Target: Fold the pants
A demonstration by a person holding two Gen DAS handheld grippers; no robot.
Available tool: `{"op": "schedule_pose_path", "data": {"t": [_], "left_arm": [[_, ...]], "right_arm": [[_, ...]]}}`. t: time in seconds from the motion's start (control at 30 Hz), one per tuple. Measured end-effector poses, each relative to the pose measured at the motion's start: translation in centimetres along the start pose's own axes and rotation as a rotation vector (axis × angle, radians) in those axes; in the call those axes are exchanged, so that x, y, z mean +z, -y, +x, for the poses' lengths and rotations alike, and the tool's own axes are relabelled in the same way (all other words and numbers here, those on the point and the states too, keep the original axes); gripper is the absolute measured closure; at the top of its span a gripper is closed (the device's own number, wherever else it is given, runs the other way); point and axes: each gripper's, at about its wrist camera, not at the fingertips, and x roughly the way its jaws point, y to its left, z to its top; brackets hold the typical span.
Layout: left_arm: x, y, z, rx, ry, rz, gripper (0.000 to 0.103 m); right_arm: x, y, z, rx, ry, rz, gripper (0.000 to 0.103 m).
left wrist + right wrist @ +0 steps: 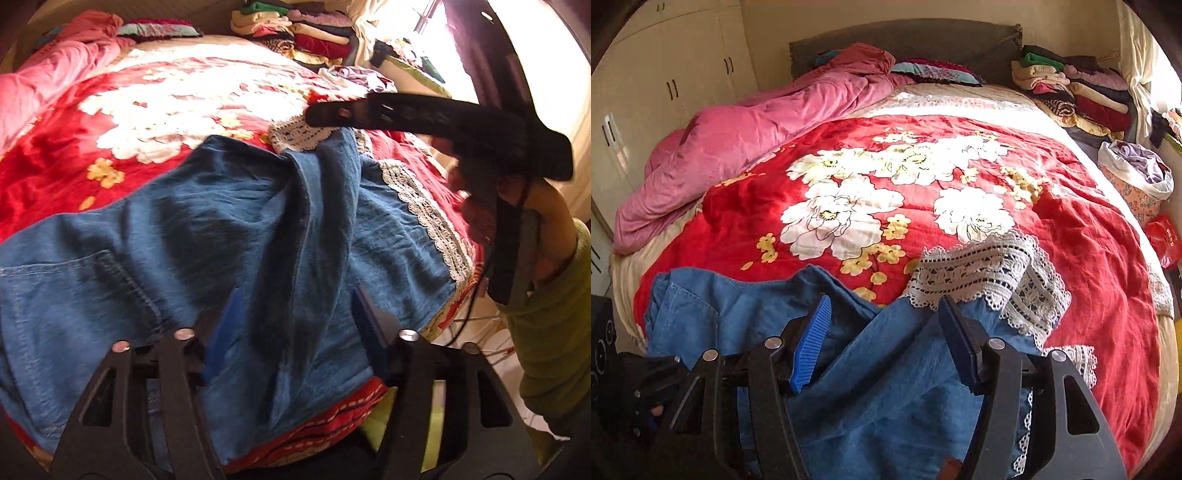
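Blue denim pants (pixel 207 236) with white lace hems (pixel 424 206) lie spread on a red floral blanket (pixel 74 162). My left gripper (pixel 295 302) is open just above the cloth near the bed's front edge, holding nothing. In the right wrist view the pants (pixel 886 369) lie below my right gripper (pixel 884 314), which is open over a raised fold of denim, just short of the lace hem (pixel 990 273). The right gripper's body also shows in the left wrist view (pixel 443 129), held over the far lace hem; its jaws are hidden there.
A pink quilt (pixel 738 140) is bunched along the left of the bed. Stacks of folded clothes (pixel 1071 85) sit at the far right corner. A cloth basket (pixel 1137 177) and red bag (pixel 1163 236) stand right of the bed. White wardrobes (pixel 657 81) line the left wall.
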Motion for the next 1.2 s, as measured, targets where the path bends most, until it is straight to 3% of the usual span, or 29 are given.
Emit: {"op": "schedule_pose_path", "data": {"t": [0.03,0.2,0.3,0.47,0.5,0.57,0.67,0.77,1.2], "left_arm": [[0.2,0.1,0.4,-0.011,-0.009,0.002,0.065],[1.1,-0.2,2.5,-0.044,-0.038,-0.022,0.069],[1.1,-0.2,3.4,-0.037,-0.047,-0.006,0.077],[0.6,-0.5,3.8,-0.047,-0.043,-0.005,0.078],[0.6,-0.7,3.8,-0.056,-0.041,-0.013,0.078],[0.5,-0.9,3.7,-0.063,-0.037,-0.014,0.078],[0.3,-0.9,3.7,-0.066,-0.031,-0.011,0.078],[0.0,-0.9,3.3,-0.072,-0.024,-0.014,0.078],[-0.7,-1.8,2.6,-0.043,0.008,-0.024,0.077]], "right_arm": [[0.5,0.0,0.8,-0.001,-0.013,-0.009,0.044],[2.2,0.5,5.0,-0.040,-0.100,-0.023,0.044],[2.8,1.2,7.5,-0.085,-0.165,-0.002,0.044],[2.6,2.5,11.1,-0.117,-0.233,0.034,0.045],[2.5,2.5,11.4,-0.118,-0.230,0.024,0.046],[2.3,2.7,11.6,-0.130,-0.215,0.017,0.062],[2.2,3.5,11.1,-0.126,-0.188,0.027,0.085],[2.0,4.7,9.8,-0.086,-0.144,0.081,0.093],[-2.3,7.8,-1.8,-0.027,0.061,0.268,0.094]]}}
